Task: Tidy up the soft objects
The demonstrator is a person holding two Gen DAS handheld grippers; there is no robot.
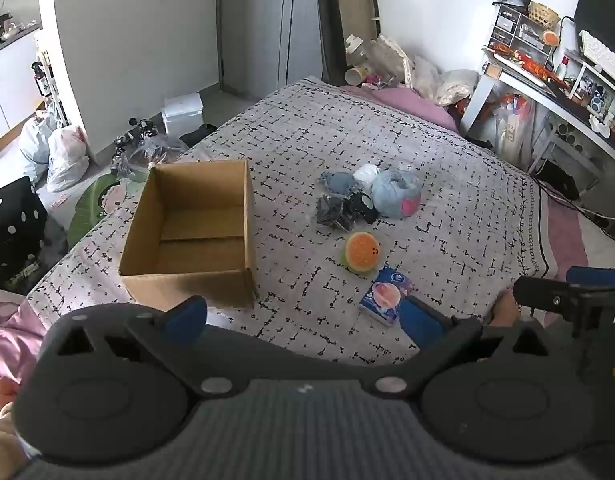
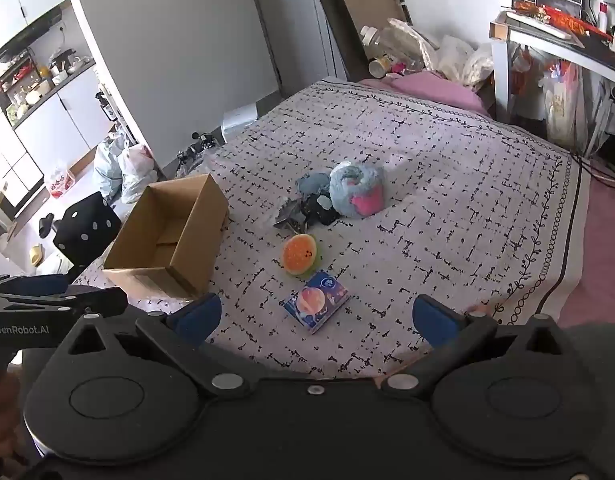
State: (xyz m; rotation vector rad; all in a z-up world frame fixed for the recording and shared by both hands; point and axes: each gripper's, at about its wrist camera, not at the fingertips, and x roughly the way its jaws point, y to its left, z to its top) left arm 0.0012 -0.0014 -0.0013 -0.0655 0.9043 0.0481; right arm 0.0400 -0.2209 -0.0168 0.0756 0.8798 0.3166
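Soft pile (image 2: 339, 196), orange plush (image 2: 299, 255) and blue tissue pack (image 2: 316, 301) lie on the bedspread (image 2: 447, 208), right of the empty cardboard box (image 2: 167, 236). Left gripper (image 2: 51, 300) reads "GenRobot.AI". Both it and the right gripper (image 2: 317, 316) are spread wide, holding nothing; pack just ahead of the right one.

Right hand-held gripper (image 2: 317, 318): blue-padded jaws wide apart, nothing between them, hovering over the bed.
Bed (image 2: 447, 216): grey cover with black dashes.
Open brown cardboard box (image 2: 167, 236): left, empty.
Orange round plush (image 2: 299, 255): near the blue printed packet (image 2: 317, 306).
Fluffy blue-and-pink plush (image 2: 359, 194): behind, touching dark bundles.
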